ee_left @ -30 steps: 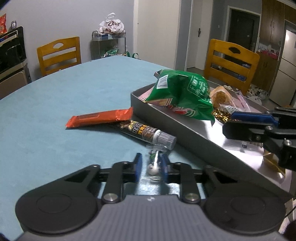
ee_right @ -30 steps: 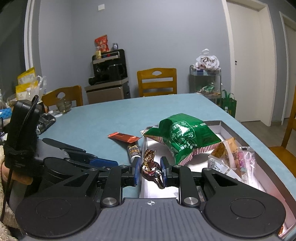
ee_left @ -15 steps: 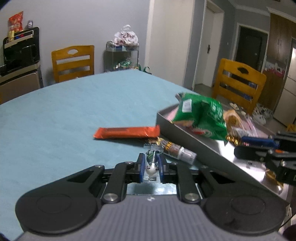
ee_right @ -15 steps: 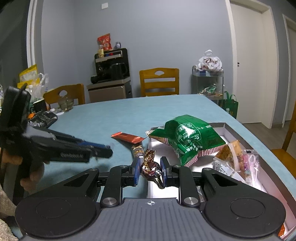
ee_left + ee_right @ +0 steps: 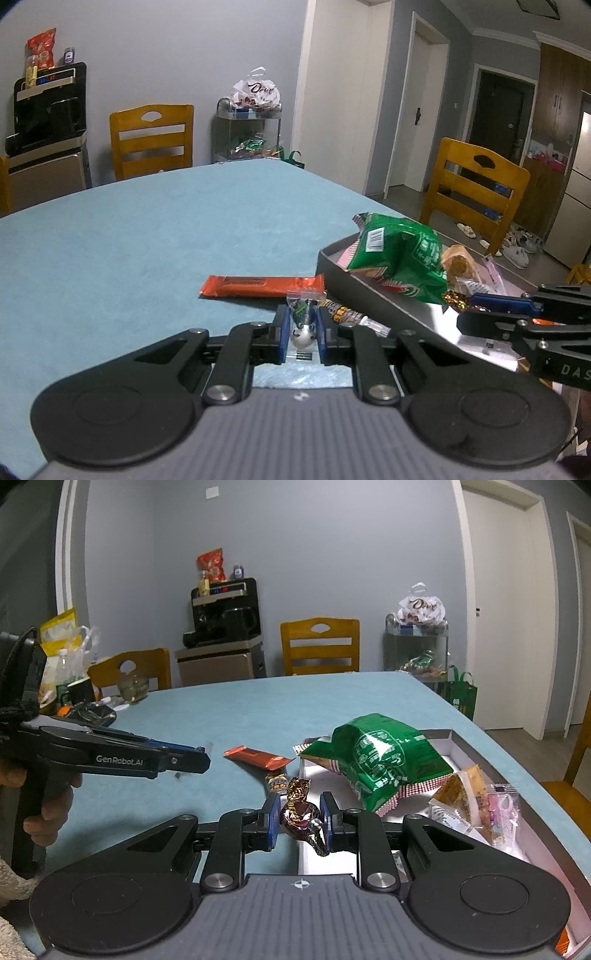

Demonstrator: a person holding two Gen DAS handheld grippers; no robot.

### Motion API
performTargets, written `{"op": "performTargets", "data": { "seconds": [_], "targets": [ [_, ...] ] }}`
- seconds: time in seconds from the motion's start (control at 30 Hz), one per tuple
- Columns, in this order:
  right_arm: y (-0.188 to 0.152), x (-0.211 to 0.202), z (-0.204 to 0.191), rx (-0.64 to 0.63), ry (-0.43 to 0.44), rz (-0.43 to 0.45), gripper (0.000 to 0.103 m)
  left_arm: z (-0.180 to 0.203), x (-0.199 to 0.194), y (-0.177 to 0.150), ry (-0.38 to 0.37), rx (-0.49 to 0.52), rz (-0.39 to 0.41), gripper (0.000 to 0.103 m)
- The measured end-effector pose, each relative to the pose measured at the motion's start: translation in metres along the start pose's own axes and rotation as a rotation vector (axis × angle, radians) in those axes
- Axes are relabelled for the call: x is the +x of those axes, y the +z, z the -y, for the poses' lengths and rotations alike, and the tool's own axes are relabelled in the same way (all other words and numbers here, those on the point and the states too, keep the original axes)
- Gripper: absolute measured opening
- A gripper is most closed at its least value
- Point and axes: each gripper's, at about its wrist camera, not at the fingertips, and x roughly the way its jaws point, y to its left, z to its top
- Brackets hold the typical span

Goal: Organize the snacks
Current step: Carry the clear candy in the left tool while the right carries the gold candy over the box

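Left tool (image 5: 302, 328) hangs over the tabletop (image 5: 147, 240), clenched on a small candy (image 5: 303, 325); the tray (image 5: 354, 288) lies to its right. Right tool (image 5: 300, 821) grips a foil chocolate (image 5: 301, 814) above the tray's near-left corner.

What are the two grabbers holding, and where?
Left tool pinches a small clear-wrapped candy around its middle. Right tool pinches a brown foil candy by its middle.

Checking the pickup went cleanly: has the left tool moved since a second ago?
Yes. The left tool, shut on a small clear-wrapped candy, has risen and pulled back from the orange snack bar, which lies farther ahead now.
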Motion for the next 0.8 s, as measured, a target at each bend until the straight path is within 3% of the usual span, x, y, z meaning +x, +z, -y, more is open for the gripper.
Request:
{"op": "performTargets", "data": {
  "seconds": [0.8],
  "targets": [
    [-0.012,-0.02,0.059,0.081,-0.087,0.022,0.025,0.086,0.022,0.018,-0.175,0.16,-0.012,0.012]
  ]
}}
